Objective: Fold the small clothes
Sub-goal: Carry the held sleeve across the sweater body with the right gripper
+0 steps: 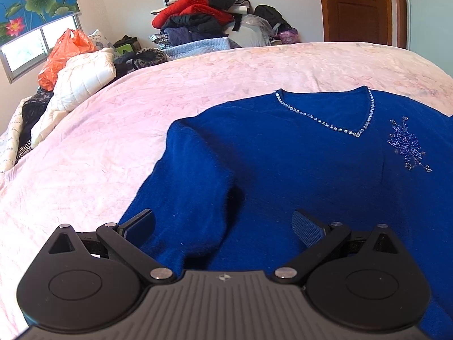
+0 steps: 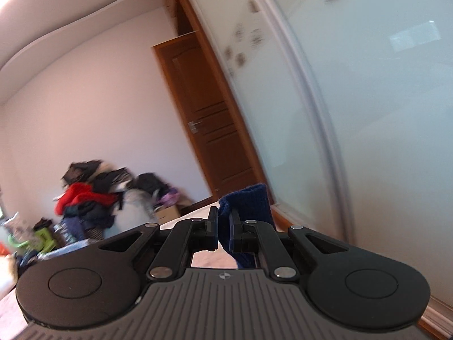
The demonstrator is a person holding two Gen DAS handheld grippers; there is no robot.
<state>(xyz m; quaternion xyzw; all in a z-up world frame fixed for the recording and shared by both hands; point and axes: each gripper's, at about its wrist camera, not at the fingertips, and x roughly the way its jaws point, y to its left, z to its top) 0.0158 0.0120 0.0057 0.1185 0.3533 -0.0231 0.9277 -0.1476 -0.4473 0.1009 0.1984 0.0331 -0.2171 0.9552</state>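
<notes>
While the blue sweater (image 1: pixel 283 155) lies spread flat on the pink bedspread (image 1: pixel 113 130) of the bed, its front faces up, with a line of rhinestones along the V-neck (image 1: pixel 359 133) and a beaded flower (image 1: pixel 407 147) beside it; one sleeve (image 1: pixel 181 198) lies along the sweater's body, on the side toward the window (image 1: pixel 34 48). The left claw (image 1: pixel 223 226) hovers just above this sleeve with its jaws wide apart and nothing pressed between them; the right claw (image 2: pixel 225 226) is raised, and its jaws are narrow and clamp a piece of blue knit fabric (image 2: pixel 249 201) that stands up above the fingers. Behind the sweater, past the far edge of the bed, a pile of clothes (image 1: pixel 203 14) rests against the wall; a brown door (image 1: pixel 356 5) stands beside this pile.
</notes>
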